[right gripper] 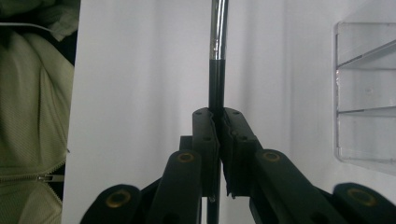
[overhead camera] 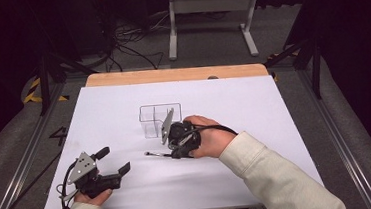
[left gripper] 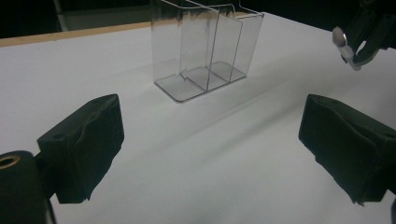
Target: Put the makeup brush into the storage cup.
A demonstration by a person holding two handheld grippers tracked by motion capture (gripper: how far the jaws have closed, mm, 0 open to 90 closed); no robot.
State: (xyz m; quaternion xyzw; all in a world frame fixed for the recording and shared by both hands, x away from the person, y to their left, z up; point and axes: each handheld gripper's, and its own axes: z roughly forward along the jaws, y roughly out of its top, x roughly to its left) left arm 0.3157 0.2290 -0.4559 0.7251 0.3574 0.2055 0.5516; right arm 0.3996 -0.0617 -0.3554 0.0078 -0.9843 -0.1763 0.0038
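Note:
My right gripper (overhead camera: 174, 153) (right gripper: 218, 117) is shut on the black end of a slim black-and-silver tool (overhead camera: 156, 154) (right gripper: 218, 42). The tool sticks out level to the left, a little above the white table. A clear plastic organiser (overhead camera: 157, 118) (left gripper: 205, 51) (right gripper: 369, 93) with upright dividers stands just behind that gripper. The left gripper view has the tool's silver tip (left gripper: 342, 39) at the top right. My left gripper (overhead camera: 113, 160) (left gripper: 210, 144) rests open near the front left of the table, its jaws wide apart with nothing between them.
The white table surface (overhead camera: 253, 104) has a wooden strip (overhead camera: 176, 74) along its far edge. Beyond it, a white stand (overhead camera: 211, 12) and cables lie on the dark floor. A cream sleeve (overhead camera: 274, 172) reaches in from the lower right.

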